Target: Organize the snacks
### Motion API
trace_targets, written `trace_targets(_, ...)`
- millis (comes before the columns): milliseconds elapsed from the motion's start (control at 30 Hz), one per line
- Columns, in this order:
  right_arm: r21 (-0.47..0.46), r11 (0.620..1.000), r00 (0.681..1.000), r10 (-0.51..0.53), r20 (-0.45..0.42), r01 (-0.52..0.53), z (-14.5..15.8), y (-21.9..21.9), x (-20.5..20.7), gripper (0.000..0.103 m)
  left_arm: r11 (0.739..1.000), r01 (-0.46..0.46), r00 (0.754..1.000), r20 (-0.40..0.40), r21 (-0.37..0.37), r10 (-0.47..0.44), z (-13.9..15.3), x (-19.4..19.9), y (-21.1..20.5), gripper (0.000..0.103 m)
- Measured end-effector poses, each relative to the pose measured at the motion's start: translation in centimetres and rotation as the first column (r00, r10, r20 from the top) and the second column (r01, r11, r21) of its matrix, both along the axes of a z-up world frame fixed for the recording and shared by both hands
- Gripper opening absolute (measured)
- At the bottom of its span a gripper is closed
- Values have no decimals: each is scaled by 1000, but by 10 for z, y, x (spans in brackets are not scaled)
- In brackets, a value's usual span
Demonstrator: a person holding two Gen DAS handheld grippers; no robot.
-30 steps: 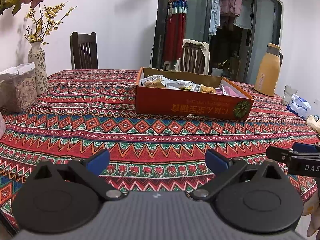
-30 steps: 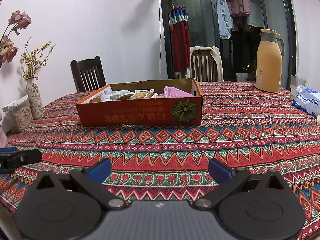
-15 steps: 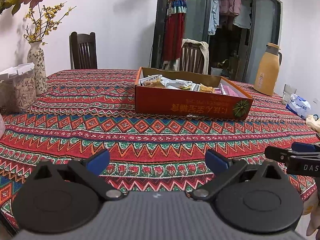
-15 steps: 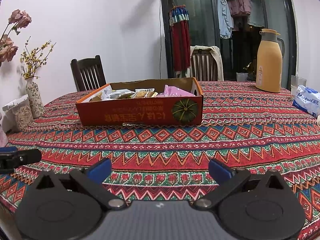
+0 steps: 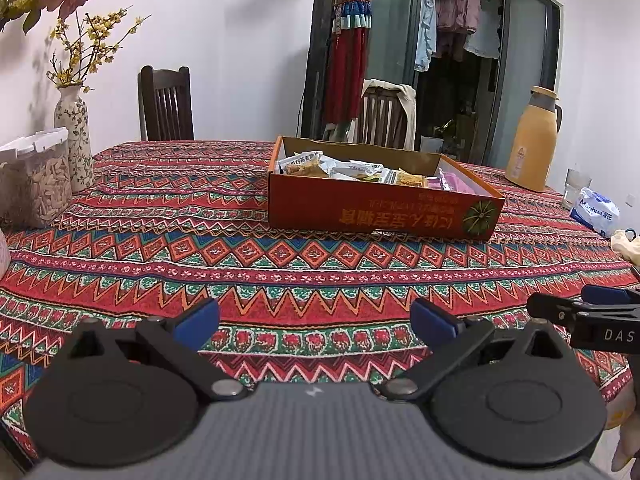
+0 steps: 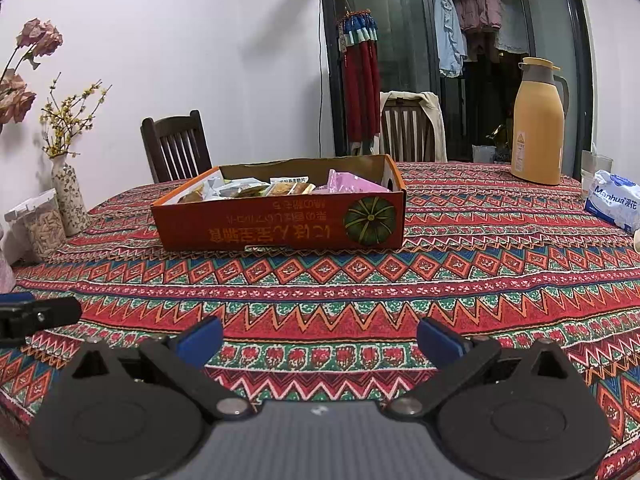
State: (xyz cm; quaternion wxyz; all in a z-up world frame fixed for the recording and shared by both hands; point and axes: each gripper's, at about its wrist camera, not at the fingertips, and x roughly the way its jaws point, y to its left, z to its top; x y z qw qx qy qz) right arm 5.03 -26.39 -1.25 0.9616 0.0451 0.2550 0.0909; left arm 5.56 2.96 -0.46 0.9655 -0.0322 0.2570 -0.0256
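The left gripper [image 5: 315, 323] and right gripper [image 6: 319, 340] both hovered over the patterned tablecloth [image 5: 248, 280] with jaws spread wide and empty. Well ahead of both sets of jaws sat the orange box [image 6: 280, 224], with wrapped snacks [image 5: 352, 170] inside. Beyond it to the right stood a thermos [image 6: 538, 120].

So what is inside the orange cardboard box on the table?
The orange box holds wrapped snacks: pale packets at its left and middle, a pink packet at its right. Whatever lies beneath them, and the box floor, is hidden.
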Motion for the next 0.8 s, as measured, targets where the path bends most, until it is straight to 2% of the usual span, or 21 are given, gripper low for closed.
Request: trace_targets(800, -2, 1000, 1000, 8, -7, -8, -5, 2, 0, 103, 1000, 22, 1000, 1, -2, -22, 0, -1, -2, 103)
